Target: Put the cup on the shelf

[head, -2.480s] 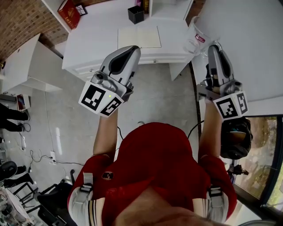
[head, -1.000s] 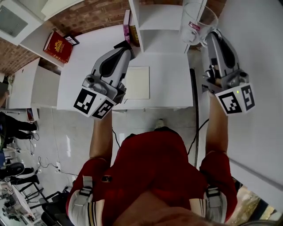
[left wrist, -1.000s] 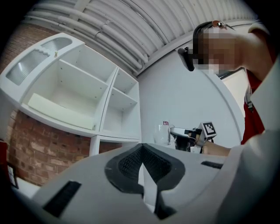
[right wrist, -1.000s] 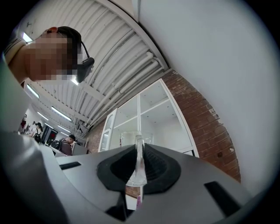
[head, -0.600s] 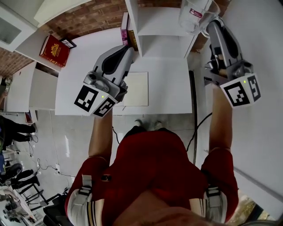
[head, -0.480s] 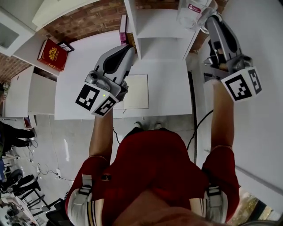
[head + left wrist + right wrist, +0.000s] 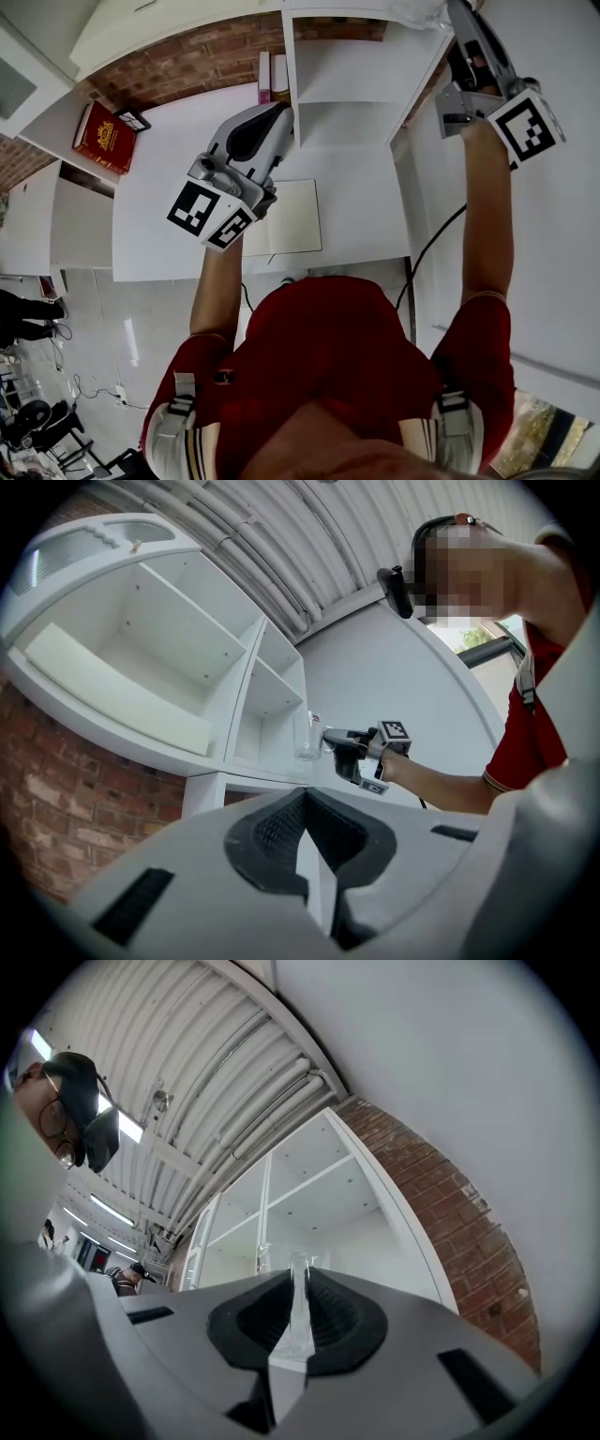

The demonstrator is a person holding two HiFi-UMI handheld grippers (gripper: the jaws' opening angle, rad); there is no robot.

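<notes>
A clear glass cup [image 7: 307, 735] hangs in front of the white shelf unit [image 7: 272, 694], level with one of its open compartments. My right gripper [image 7: 330, 741] is shut on it; in the right gripper view a strip of the cup's glass [image 7: 297, 1297] is pinched between the pads of the right gripper [image 7: 298, 1283]. In the head view the right gripper [image 7: 452, 7] reaches to the top edge, above the shelf unit [image 7: 347, 70], and only a sliver of the cup [image 7: 419, 9] shows. My left gripper [image 7: 277, 111] hovers over the white desk [image 7: 169, 187], jaws shut and holding nothing [image 7: 304, 803].
A cream notebook [image 7: 286, 216] lies on the desk under the left gripper. A red book [image 7: 103, 136] lies on a side shelf at left; books [image 7: 270, 77] stand against the shelf unit. Brick wall [image 7: 206, 56] is behind. A cable [image 7: 431, 248] hangs beside the desk.
The right gripper has carried the cup up and away, to the top edge of the head view by the shelf. The left gripper has drifted slightly forward over the desk.
</notes>
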